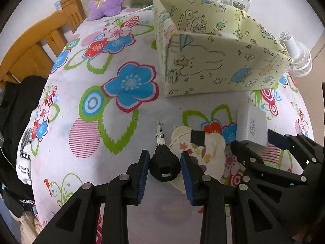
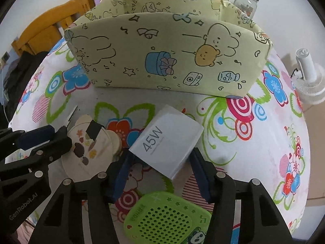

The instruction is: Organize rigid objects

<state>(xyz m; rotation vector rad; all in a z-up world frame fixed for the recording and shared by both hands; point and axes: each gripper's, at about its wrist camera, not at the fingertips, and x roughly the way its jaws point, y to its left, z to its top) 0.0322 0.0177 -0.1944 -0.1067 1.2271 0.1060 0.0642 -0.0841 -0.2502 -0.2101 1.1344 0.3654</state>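
Lying flat on the flowered tablecloth (image 1: 67, 109), a key (image 1: 163, 158) with a black plastic head is being clamped at that head by the blue pads of the left gripper (image 1: 165, 167), its metal blade pointing straight ahead of the jaws. Just to that gripper's right, a cream flower-shaped coaster (image 1: 205, 152) is being partly covered by the right-hand pad. Further right, a white box marked 45W (image 2: 168, 142) is being straddled by the right gripper (image 2: 160, 160), whose pads are being pressed against its two lower edges, the box sitting cornerwise between them. Beneath that gripper's fingers, a green perforated Panda case (image 2: 168, 221) is being left on the cloth. Ahead of both tools, a pale green cartoon-printed storage box (image 2: 162, 55) is standing open, well apart from the key and near the white box.
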